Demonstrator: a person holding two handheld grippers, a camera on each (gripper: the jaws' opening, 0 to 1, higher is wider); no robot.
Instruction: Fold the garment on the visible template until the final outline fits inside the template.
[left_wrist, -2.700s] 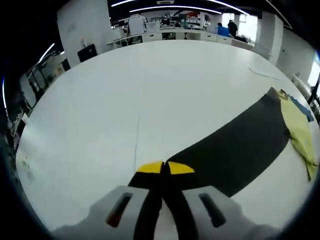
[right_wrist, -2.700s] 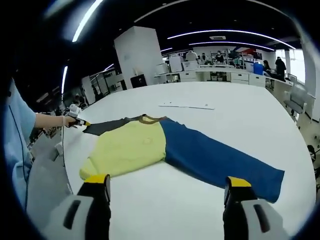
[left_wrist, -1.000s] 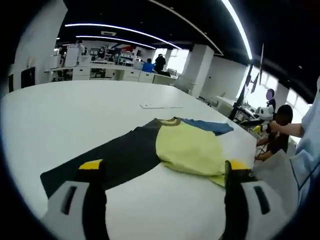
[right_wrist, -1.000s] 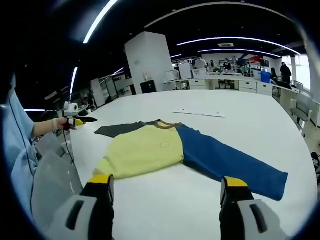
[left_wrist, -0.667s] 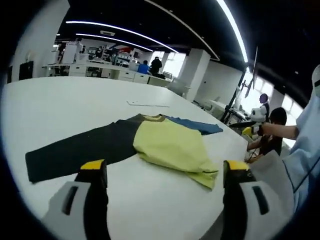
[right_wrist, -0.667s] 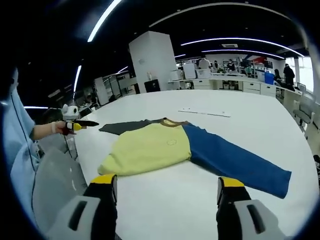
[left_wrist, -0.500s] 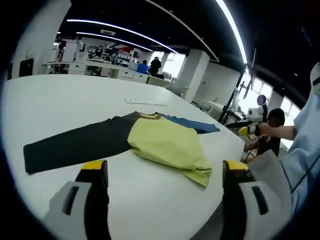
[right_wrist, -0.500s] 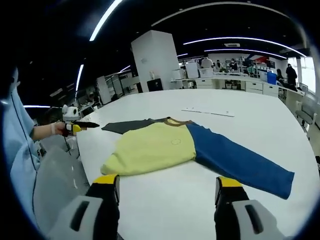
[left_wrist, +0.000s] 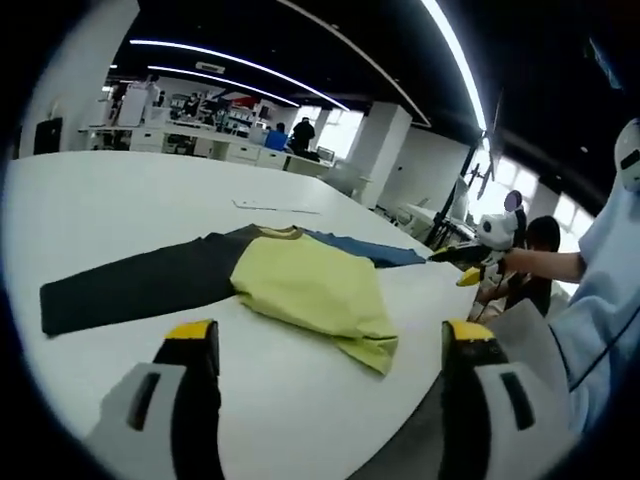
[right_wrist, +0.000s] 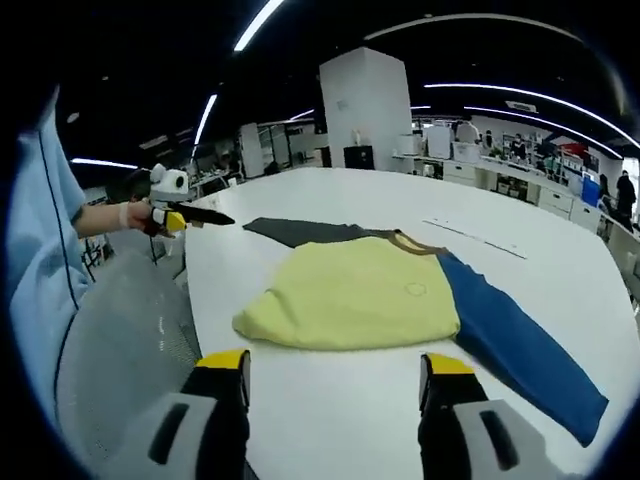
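A long-sleeved top lies flat on the white table (left_wrist: 120, 200). Its yellow body (left_wrist: 310, 285) is in the middle, with a dark grey sleeve (left_wrist: 140, 285) stretched out left and a blue sleeve (left_wrist: 375, 252) on the far side. My left gripper (left_wrist: 330, 335) is open and empty, held back from the hem. The right gripper (left_wrist: 465, 262) hangs off the table edge in a hand. In the right gripper view the yellow body (right_wrist: 360, 295), blue sleeve (right_wrist: 520, 350) and dark sleeve (right_wrist: 300, 232) lie ahead of my open, empty right gripper (right_wrist: 335, 362). The left gripper (right_wrist: 215, 216) hovers beyond the table edge.
A thin pale strip (right_wrist: 480, 237) lies on the table past the collar, also seen as a strip (left_wrist: 265, 208) in the left gripper view. A person's light blue sleeve (right_wrist: 40, 260) edges the left. Office desks (left_wrist: 200, 140) stand far behind. The table's near edge (right_wrist: 200, 320) runs close.
The left gripper, earlier shut on the dark sleeve's end, has let go, opened and drawn back off the table. The right gripper stays open; its view has swung toward the yellow body.
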